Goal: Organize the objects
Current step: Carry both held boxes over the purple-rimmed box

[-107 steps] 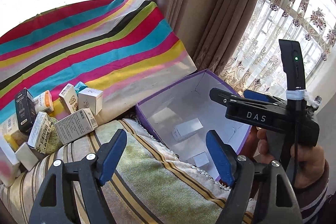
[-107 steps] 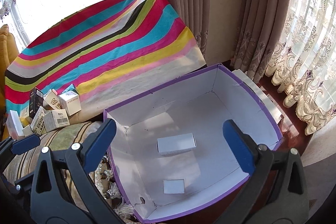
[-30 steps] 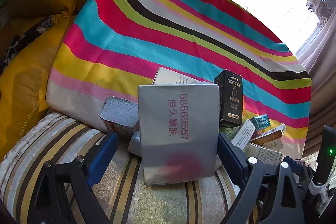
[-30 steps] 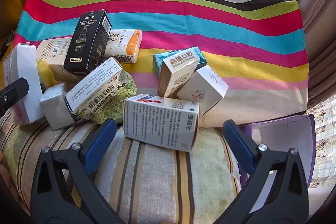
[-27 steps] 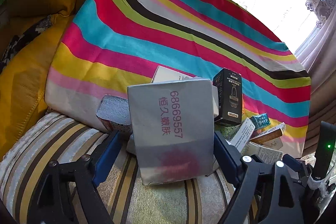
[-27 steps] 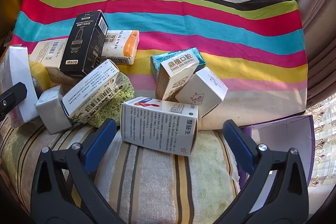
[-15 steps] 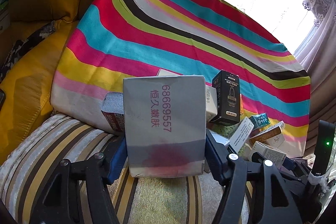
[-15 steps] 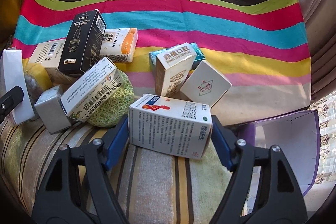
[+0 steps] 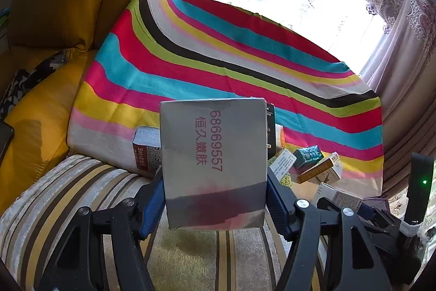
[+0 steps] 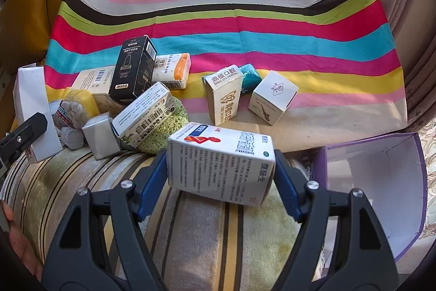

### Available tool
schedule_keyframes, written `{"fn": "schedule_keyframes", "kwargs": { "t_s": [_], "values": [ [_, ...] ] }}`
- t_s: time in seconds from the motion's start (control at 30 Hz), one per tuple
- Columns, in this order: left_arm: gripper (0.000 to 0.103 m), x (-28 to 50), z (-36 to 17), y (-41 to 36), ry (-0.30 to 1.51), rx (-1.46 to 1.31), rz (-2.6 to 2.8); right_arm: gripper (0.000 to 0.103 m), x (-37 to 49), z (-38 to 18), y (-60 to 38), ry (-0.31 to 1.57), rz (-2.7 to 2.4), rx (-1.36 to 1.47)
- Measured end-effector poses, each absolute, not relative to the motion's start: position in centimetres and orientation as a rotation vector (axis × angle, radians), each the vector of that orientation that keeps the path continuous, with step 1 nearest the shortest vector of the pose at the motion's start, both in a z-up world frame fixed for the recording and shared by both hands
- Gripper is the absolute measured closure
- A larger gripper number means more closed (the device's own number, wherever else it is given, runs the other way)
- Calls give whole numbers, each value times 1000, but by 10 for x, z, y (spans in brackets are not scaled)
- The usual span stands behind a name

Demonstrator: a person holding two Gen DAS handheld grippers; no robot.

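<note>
Between the blue pads of the left gripper [image 9: 215,198] a grey box [image 9: 214,165] is clamped by its two side faces, its jaws having just been closing onto it. Its long axis runs from 6 to 12 o'clock in the left wrist view, the printed red digits reading down that axis and the pink-stained end nearest the camera. At the centre of the right wrist view, a white medicine carton [image 10: 220,162] is likewise pinched in the right gripper [image 10: 220,173], whose jaws have also just been closing. That carton lies crosswise, long axis from 9 to 3 o'clock and dipping slightly toward 4, blue-and-red logo uppermost.

Both boxes appear lifted just clear of the striped cushion [image 10: 190,236]. The carry should be made with both grips kept firm and the boxes raised well above the remaining pile [image 10: 136,111] at 10 o'clock (thin card may buckle if squeezed harder). The purple-rimmed box [image 10: 381,182], at 3 o'clock in the right view, is judged the destination; each box is best lowered flat.
</note>
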State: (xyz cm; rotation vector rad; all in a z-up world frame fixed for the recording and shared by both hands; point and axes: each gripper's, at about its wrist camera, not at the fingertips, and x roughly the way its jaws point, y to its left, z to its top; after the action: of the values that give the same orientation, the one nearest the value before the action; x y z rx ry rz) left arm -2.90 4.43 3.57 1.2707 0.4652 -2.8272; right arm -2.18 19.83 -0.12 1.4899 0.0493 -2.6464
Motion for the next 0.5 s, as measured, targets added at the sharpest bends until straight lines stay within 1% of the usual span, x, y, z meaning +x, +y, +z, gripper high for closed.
{"fn": "schedule_keyframes", "kwargs": {
  "t_s": [0.5],
  "values": [
    [36, -11, 47, 104, 404, 1379, -3071, 27, 16, 19, 237, -65, -2691, 1415]
  ]
}}
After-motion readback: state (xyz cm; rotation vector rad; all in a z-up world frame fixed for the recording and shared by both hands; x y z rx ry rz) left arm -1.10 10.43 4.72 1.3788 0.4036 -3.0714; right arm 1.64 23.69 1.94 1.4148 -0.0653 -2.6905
